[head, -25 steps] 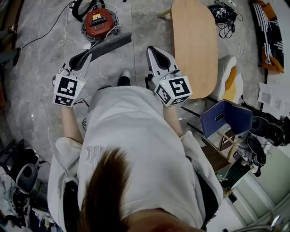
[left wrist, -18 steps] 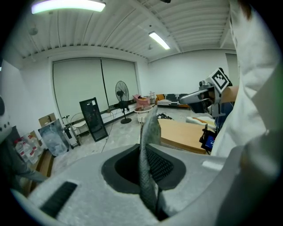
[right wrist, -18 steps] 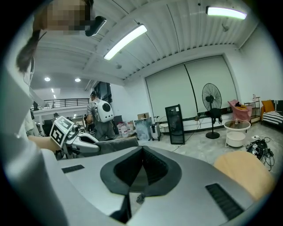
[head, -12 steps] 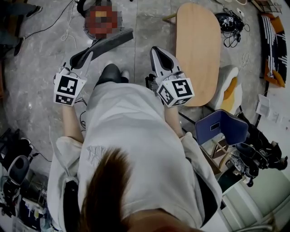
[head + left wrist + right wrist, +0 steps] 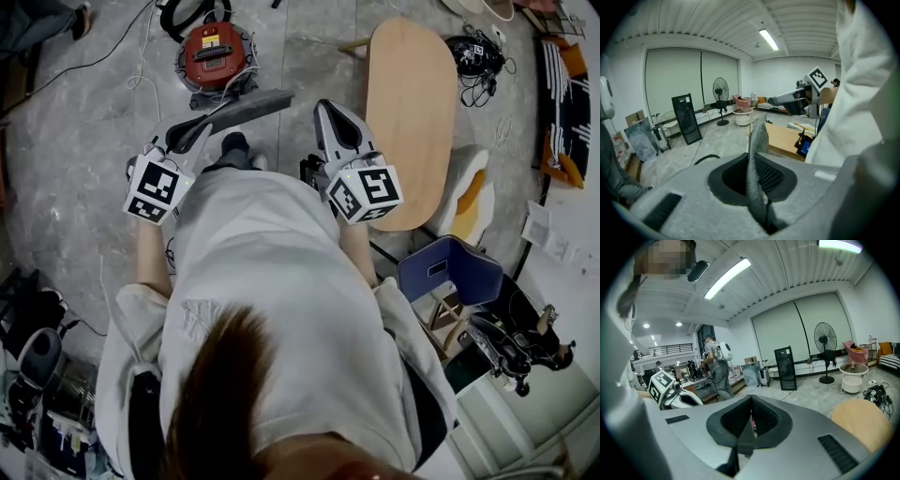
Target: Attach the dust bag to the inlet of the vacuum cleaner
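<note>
The dust bag [image 5: 246, 104], a flat dark grey fabric piece, sticks out to the right from my left gripper [image 5: 194, 134], which is shut on its end. In the left gripper view the bag [image 5: 758, 140] stands edge-on between the jaws of the left gripper [image 5: 753, 161]. The red round vacuum cleaner [image 5: 216, 52] sits on the floor just beyond the bag. My right gripper [image 5: 329, 108] is held to the right of the bag, apart from it, shut with nothing in it. The right gripper view shows the right gripper [image 5: 751, 401] with its jaws together and nothing between them.
An oval wooden table [image 5: 410, 103] stands right of the right gripper, with a blue chair [image 5: 453, 269] nearer me. Cables [image 5: 141, 70] trail on the floor by the vacuum. Equipment [image 5: 37, 361] is piled at the lower left. Another person [image 5: 715, 371] stands across the room.
The left gripper has shifted right and slightly down with the bag still in it. The right gripper has edged forward. The vacuum cleaner sits about where it did in the head view.
</note>
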